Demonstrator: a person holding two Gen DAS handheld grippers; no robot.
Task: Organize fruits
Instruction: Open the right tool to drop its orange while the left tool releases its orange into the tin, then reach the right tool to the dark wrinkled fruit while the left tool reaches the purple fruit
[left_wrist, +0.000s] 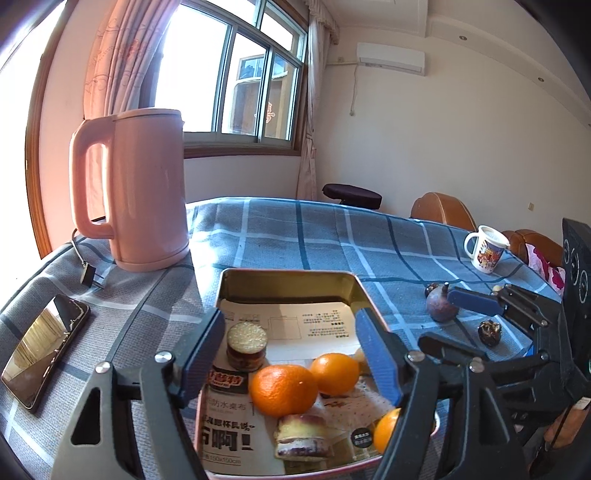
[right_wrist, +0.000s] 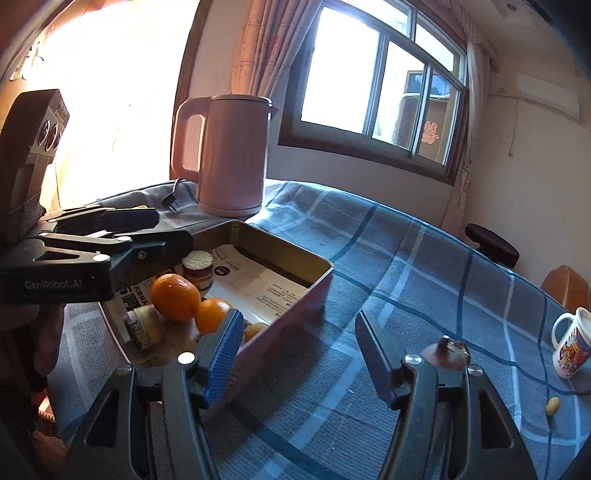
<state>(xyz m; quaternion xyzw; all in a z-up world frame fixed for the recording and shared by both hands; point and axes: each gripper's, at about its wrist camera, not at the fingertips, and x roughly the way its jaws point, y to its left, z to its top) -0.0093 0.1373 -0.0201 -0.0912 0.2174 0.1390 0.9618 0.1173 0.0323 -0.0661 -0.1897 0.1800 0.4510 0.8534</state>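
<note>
Collecting fruit in the tin (left_wrist: 236, 286): oranges (left_wrist: 283, 389) inside, mangosteen (left_wrist: 441, 305) just right of it, both grippers (left_wrist: 291, 354) (right_wrist: 297, 350) spread, empty.

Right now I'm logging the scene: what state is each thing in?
Left gripper: open, empty, over the tin.
Right gripper: open, empty.
Tin: lidless, holding oranges.
Kettle: upright, lid shut, unplugged.
Mug: upright.
Phone: flat, screen dark.
Mangosteen: on the cloth.
</note>
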